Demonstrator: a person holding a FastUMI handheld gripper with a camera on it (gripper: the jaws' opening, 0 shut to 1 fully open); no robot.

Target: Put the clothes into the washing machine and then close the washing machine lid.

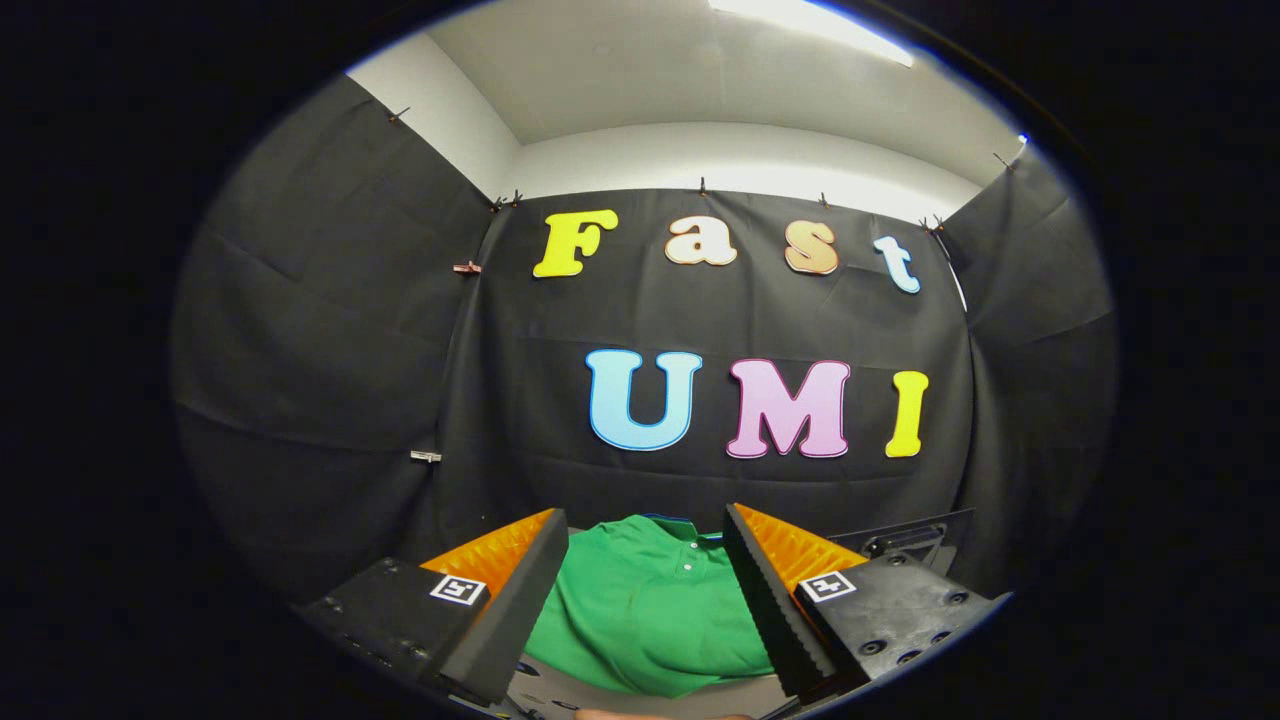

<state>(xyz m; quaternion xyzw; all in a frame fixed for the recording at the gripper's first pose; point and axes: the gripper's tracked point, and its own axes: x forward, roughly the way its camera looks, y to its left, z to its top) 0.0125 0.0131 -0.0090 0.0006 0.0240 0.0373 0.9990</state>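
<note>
Black cloth booth walls under a white ceiling. Below, the gripper (645,590) has its jaws spread apart, gripping nothing. A green buttoned polo shirt (650,610) lies between them on a pale counter (740,697). Best to descend and pinch a thick fold.

The fingers (735,560) stand apart, the gap between them clear above the green shirt (650,610).

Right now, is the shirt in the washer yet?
Not yet. The green shirt lies flat on a pale surface, seen between the open gripper fingers, which aren't pressing on it. Nothing looks done. In hand: lining up to grab it. Left: grab it, drop it in the washer, close the lid.
</note>
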